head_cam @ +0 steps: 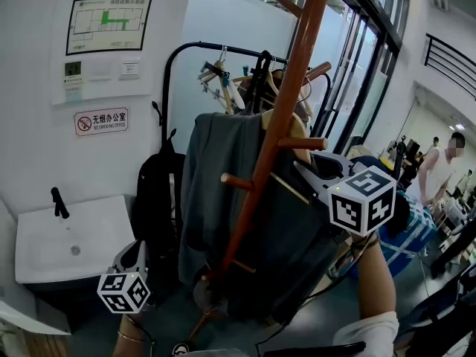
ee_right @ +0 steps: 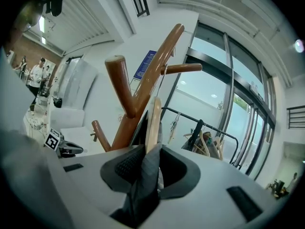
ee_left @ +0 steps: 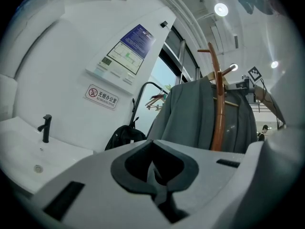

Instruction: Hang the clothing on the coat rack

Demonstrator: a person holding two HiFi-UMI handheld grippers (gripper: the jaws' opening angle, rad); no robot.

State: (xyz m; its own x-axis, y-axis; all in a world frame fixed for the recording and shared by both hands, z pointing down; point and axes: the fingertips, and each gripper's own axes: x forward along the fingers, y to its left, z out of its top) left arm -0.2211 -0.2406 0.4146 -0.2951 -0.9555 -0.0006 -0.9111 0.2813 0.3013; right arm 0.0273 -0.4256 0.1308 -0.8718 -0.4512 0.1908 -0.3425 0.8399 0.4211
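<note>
Right tongs are closed on a fold of the grey jacket. The cloth fills the narrow gap between the jaws, and the edge of a wooden hanger stands up just above it. From the head view, these tongs reach the coat rack from its right side, at the height of the jacket's shoulder and close beside the brown pole.

My left tongs are shut, jaw against jaw, with nothing between them. They stay low and to the left of the coat rack, well apart from it, and point level toward it.

The jacket hangs high on the coat rack, against the pole, and falls down both sides of it. Some pegs stick out in front of the cloth. Whether the hanger rests on a peg I cannot tell — the pole and the cloth hide this place.

Left of the coat rack a black backpack hangs near the wall, and further left is a white sink with a black tap. Behind the coat rack stands a black garment rail with some empty hangers. Far to the right of the coat rack a person stands.
</note>
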